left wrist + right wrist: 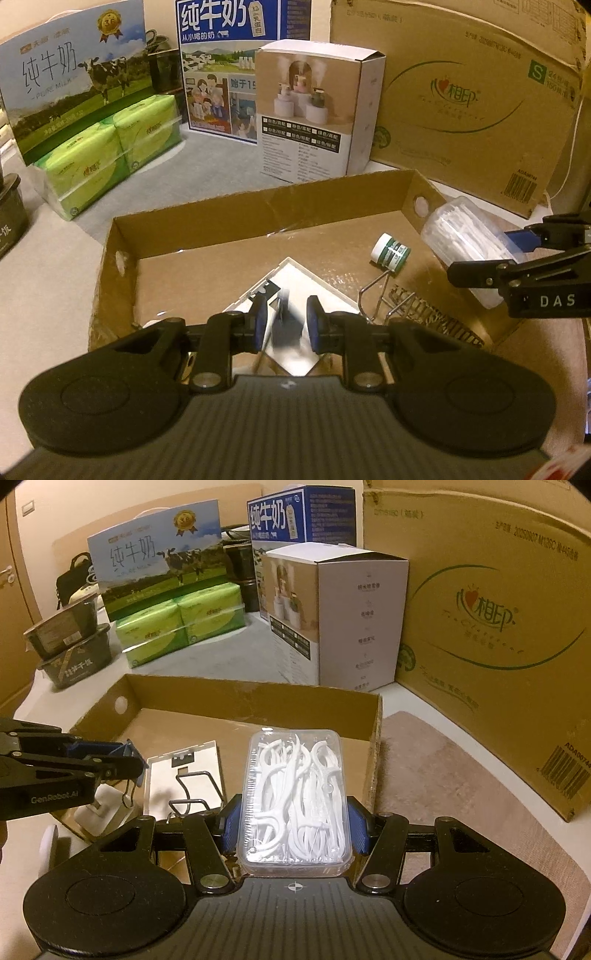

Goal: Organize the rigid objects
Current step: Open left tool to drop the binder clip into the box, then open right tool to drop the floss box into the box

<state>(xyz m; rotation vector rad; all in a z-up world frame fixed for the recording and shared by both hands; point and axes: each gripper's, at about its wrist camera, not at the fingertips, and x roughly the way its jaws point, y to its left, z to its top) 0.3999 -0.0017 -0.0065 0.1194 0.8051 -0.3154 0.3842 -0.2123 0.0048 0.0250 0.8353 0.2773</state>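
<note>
A shallow cardboard tray [258, 206] [255, 692] lies on the table. My right gripper [293, 827] is shut on a clear plastic box of white floss picks [295, 801], held over the tray's right side; the box also shows in the left wrist view [469, 240]. My left gripper [285, 326] is open above a white mirror-like plate [295, 280] in the tray, with nothing between its blue pads. The plate [184, 771], a wire clip [195, 790] and a small green-labelled jar [391, 253] lie in the tray.
Behind the tray stand milk cartons [74, 81] [236, 48], green tissue packs [110, 155], a white humidifier box [314, 110] and a large brown carton [461, 103]. Dark food bowls [74, 653] are stacked at far left. A beige mat [461, 794] lies right of the tray.
</note>
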